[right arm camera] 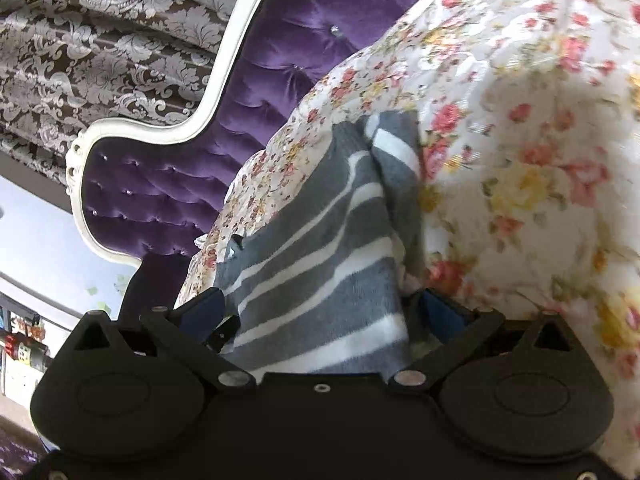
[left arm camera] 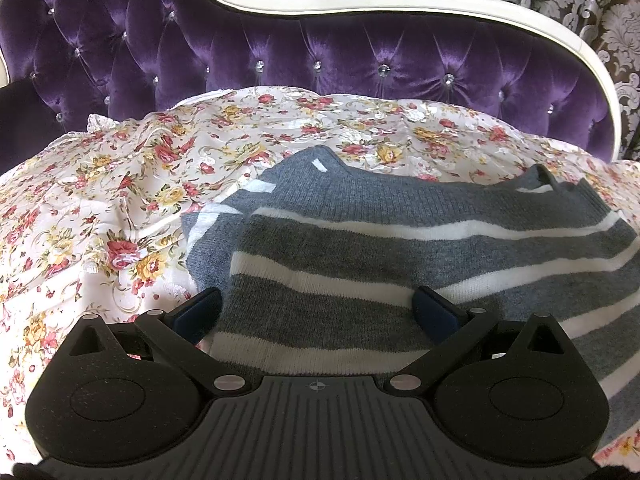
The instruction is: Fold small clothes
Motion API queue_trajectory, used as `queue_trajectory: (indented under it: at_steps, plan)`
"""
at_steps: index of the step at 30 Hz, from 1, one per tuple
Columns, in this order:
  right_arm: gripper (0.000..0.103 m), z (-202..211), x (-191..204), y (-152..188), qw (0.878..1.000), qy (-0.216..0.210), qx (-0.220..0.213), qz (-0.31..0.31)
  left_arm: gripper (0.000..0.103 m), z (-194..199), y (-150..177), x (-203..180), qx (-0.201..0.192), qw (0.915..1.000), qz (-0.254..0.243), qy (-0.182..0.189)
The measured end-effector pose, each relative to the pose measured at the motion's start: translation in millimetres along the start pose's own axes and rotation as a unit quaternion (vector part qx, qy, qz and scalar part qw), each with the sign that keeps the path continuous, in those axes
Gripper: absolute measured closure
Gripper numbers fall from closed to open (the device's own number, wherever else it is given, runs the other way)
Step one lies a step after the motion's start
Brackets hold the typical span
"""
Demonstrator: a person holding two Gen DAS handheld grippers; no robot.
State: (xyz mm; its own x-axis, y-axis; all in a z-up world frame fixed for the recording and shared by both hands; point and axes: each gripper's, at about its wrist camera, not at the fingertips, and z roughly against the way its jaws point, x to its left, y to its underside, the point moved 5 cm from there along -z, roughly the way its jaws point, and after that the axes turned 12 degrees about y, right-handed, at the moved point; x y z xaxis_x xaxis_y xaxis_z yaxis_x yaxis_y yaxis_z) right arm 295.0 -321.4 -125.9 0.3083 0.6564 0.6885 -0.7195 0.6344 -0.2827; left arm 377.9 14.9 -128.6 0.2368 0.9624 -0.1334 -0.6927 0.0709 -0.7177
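A grey sweater with white stripes (left arm camera: 400, 248) lies on the floral bed sheet (left arm camera: 100, 208), its ribbed neckline toward the headboard and one sleeve folded in at the left. My left gripper (left arm camera: 318, 308) is open, its blue-padded fingers (left arm camera: 200, 310) spread wide over the sweater's lower left part, with knit fabric lying between them. In the right wrist view the same sweater (right arm camera: 312, 256) runs away from the camera. My right gripper (right arm camera: 324, 312) is also open, its fingers (right arm camera: 442, 314) astride the sweater's near edge, tilted steeply against the sheet (right arm camera: 520, 140).
A purple tufted headboard (left arm camera: 360, 56) with a white curved frame (left arm camera: 400, 4) stands behind the bed. Brown damask curtains (right arm camera: 100, 40) hang beyond it. The sheet rises in a hump to the right in the right wrist view. Shelves with small items (right arm camera: 20, 344) show at far left.
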Motion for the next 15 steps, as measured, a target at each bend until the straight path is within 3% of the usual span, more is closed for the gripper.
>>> queue_trajectory:
  at_steps: [15]
  plan:
    - [0.001,-19,12,-7,1.0,0.009,-0.005,0.016,0.0,-1,0,0,0.006,1.0,0.0,-0.002]
